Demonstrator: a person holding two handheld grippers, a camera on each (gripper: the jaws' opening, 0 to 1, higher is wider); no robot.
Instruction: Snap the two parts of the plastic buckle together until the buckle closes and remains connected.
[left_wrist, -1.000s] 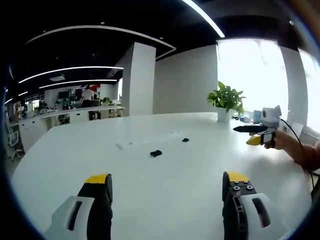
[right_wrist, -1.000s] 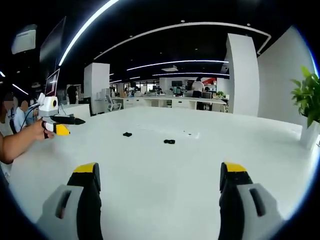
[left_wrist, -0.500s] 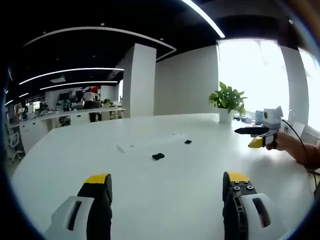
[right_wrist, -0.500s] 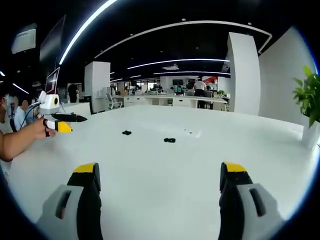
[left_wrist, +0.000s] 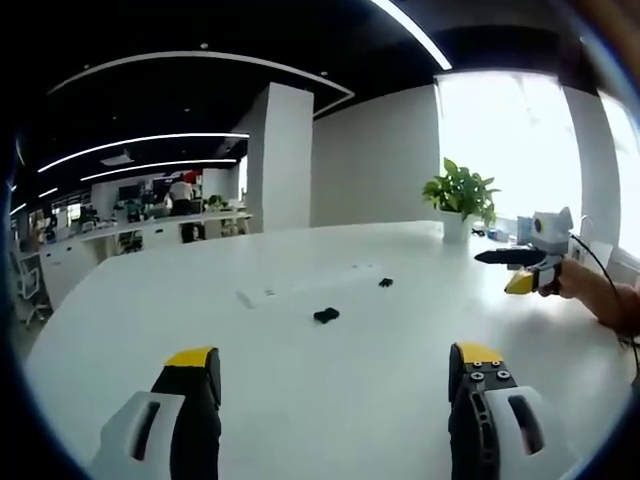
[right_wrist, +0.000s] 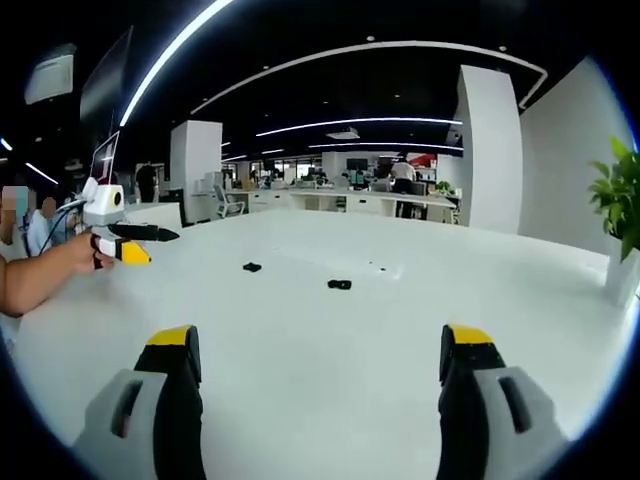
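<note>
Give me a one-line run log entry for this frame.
left gripper: open, empty | right gripper: open, empty | buckle parts: apart on white table | snap: not started

Left tongs' camera: swung slightly, so the buckle pieces sit a little further right and lower than a second ago.
Right tongs, in the left gripper view: edged rightward.
Left tongs, in the right gripper view: lifted slightly.
</note>
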